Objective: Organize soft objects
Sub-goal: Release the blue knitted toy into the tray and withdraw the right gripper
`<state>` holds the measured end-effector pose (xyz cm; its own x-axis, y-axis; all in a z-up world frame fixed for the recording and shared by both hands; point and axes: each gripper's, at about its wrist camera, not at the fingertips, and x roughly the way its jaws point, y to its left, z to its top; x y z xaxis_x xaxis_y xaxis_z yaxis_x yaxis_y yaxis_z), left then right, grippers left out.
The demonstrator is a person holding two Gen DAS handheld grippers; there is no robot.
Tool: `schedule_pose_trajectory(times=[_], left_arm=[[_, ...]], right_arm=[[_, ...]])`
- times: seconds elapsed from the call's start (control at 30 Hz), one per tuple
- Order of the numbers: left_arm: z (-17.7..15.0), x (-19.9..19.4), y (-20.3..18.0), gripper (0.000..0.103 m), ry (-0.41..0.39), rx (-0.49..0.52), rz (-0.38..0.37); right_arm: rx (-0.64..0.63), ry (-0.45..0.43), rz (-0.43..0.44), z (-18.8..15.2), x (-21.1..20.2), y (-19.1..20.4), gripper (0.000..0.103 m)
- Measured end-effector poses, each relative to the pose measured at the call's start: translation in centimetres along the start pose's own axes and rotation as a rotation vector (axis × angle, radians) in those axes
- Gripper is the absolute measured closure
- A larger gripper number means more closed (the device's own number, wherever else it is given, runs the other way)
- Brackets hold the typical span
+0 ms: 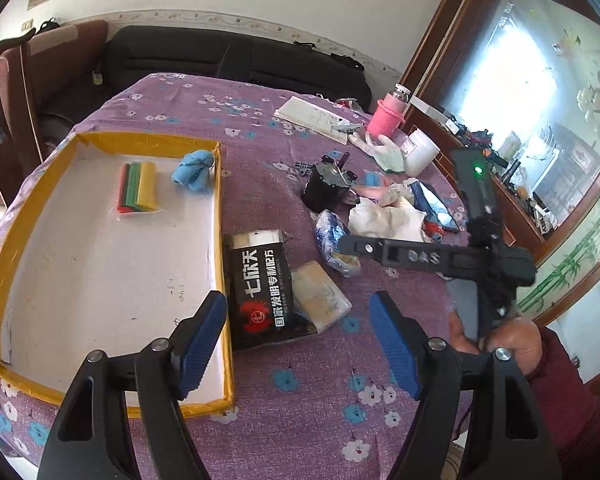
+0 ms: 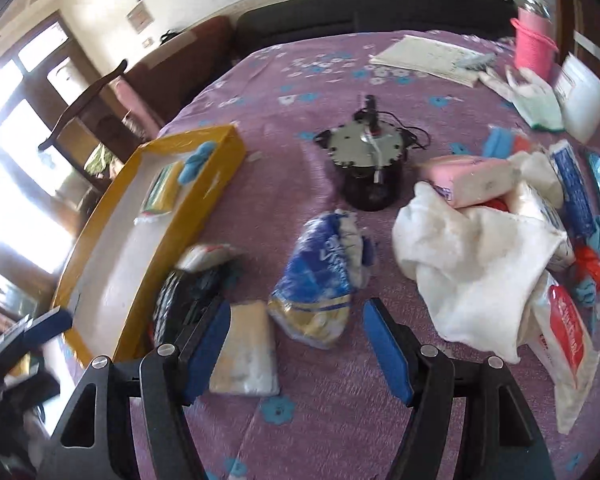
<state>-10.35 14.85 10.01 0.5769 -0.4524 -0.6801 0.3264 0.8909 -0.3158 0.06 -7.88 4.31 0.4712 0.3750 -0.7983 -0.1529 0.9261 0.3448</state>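
Note:
A yellow-rimmed white tray (image 1: 100, 138) (image 2: 236, 142) lies at the table's left. It holds a blue cloth bundle (image 1: 192, 170) (image 2: 198, 160) and a packet of coloured strips (image 1: 138, 192) (image 2: 162, 192). My left gripper (image 1: 300, 344) is open and empty above a black pack (image 1: 260, 280) and a yellow tissue pack (image 1: 320, 296) (image 2: 246, 356) beside the tray. My right gripper (image 2: 296, 352) (image 1: 348, 242) is open and empty, low over a blue tissue pack (image 2: 320, 276) (image 1: 332, 240). A white cloth (image 2: 476, 264) (image 1: 384, 216) lies among more soft packs at the right.
A black motor (image 2: 370, 168) (image 1: 326, 186) stands mid-table. A pink bottle (image 1: 388, 116) (image 2: 534, 44), a white tub (image 1: 420, 150) (image 2: 582, 96), gloves (image 1: 384, 152) and papers (image 1: 312, 118) sit at the far right. A dark sofa (image 1: 228, 60) is behind the purple tablecloth (image 1: 308, 392).

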Motion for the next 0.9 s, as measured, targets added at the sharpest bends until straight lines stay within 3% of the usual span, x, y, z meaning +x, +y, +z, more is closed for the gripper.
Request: schedule_pose_trajectory(times=[0.1,0.23,0.37,0.53,0.6,0.63,0.67,0.9], left_arm=[[-0.6,-0.3,-0.5,0.029,-0.006,0.027,0.026],[-1.6,-1.2,0.3,0.029,-0.013,0.016,0.028],[-2.3,-2.0,1.4,0.029,-0.014,-0.007,0.051],[-2.5,-2.7,2.3,0.029,-0.021,-0.028,0.067],[-2.4,-2.9,2.4,0.029,-0.025,-0.029,0.067],[-2.4,-2.9,2.4,0.029,-0.028,-0.027,0.064],[-2.3,-3.0,2.4,0.029,-0.030,-0.027,0.058],[-2.7,-2.2,1.2,0.029,-0.009,0.009,0.004]], right_arm=[[0.034,-0.024,0.014,0.5,0.1,0.0,0.029],[-0.026,-0.054,0.101,0.6,0.2,3.9,0.029],[-0.070,-0.005,0.146,0.2,1.8,6.9,0.029],[-0.101,0.094,0.109,-0.8,5.4,7.9,0.029],[-0.116,0.088,0.108,-1.3,5.0,7.7,0.037],[-0.104,0.102,0.125,-1.5,4.7,7.3,0.050],[-0.093,0.119,0.140,-1.8,4.4,6.9,0.056],[-0.113,0.161,0.044,-6.0,0.2,3.7,0.058]])
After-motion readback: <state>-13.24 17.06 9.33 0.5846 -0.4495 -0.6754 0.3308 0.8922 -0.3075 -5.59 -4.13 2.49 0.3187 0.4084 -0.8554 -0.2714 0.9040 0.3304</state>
